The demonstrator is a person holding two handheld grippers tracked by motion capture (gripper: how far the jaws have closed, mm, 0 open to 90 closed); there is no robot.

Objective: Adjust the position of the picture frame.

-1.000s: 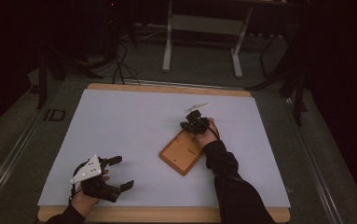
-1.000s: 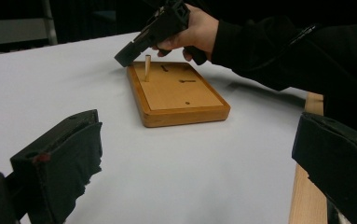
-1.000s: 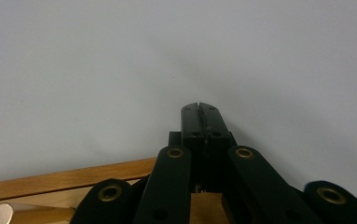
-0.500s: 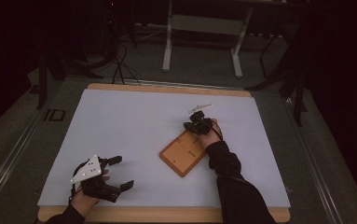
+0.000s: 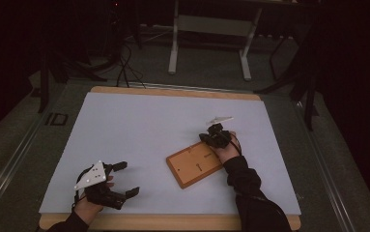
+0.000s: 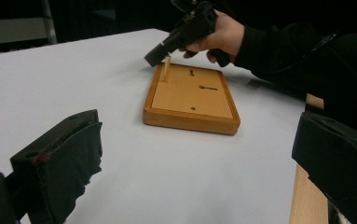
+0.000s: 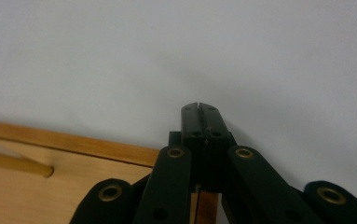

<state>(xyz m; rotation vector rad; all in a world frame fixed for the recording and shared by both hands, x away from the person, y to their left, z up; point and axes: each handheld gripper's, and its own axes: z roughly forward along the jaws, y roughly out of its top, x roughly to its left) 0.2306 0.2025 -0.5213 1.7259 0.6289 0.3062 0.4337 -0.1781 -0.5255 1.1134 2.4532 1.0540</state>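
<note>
Work in hand: seating a small wooden peg [image 6: 166, 70] in a flat wooden board [image 5: 195, 164].
Board: lies flat on the white worktop [image 5: 139, 130], right of its middle and nearer the front edge than the back, turned at a slant to the edges.
Peg: stands upright in a hole at the board's far corner; in the right gripper view it shows as a pale rod [image 7: 15, 164] entering its hole.
Right tool [image 5: 215, 137]: jaws pressed together with nothing between them, tip just beside the top of the peg, over the board's far rim.
Left tool [image 5: 120, 179]: jaws spread wide and empty, resting near the front left corner of the worktop, well apart from the board.
Done, as I judge it: one peg is in.
Left: other small holes and a keyhole-shaped slot [image 6: 208, 87] in the board are unfilled; no spare pegs lie on the worktop.
</note>
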